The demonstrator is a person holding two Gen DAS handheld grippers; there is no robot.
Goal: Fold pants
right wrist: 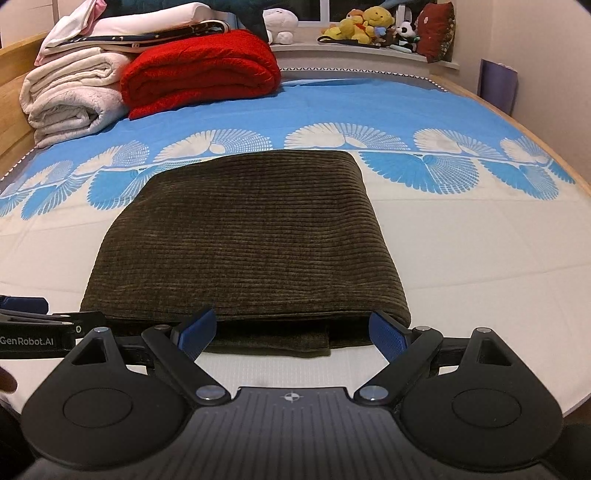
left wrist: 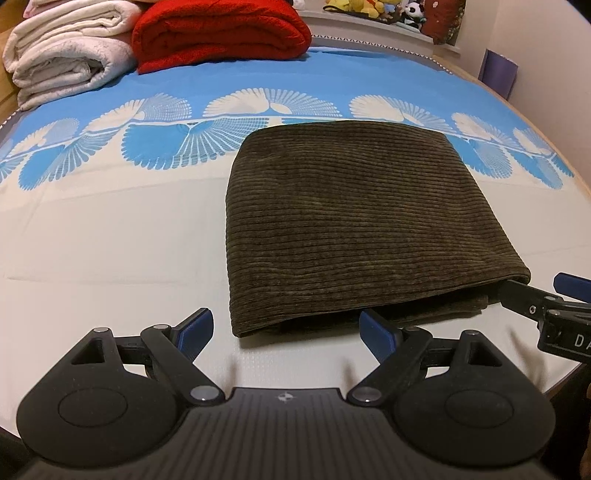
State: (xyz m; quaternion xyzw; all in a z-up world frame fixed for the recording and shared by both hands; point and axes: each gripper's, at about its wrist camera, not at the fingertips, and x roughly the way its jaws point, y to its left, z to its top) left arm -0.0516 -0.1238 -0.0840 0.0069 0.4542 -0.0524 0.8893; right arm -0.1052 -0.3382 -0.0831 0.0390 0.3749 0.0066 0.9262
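Dark olive corduroy pants (left wrist: 354,221) lie folded into a thick rectangle on the bed; they also show in the right wrist view (right wrist: 251,243). My left gripper (left wrist: 286,332) is open and empty, just in front of the near edge of the pants. My right gripper (right wrist: 293,332) is open, its blue pads (right wrist: 388,336) at the near edge of the fold, holding nothing. The right gripper shows at the right edge of the left wrist view (left wrist: 546,299), beside the pants' near right corner.
The bed sheet (left wrist: 110,229) is cream near me and blue with fan patterns further back. A folded red blanket (right wrist: 199,70) and white blankets (right wrist: 70,99) are stacked at the far left. Plush toys (right wrist: 373,26) sit on the window sill. The bed edge curves at the right.
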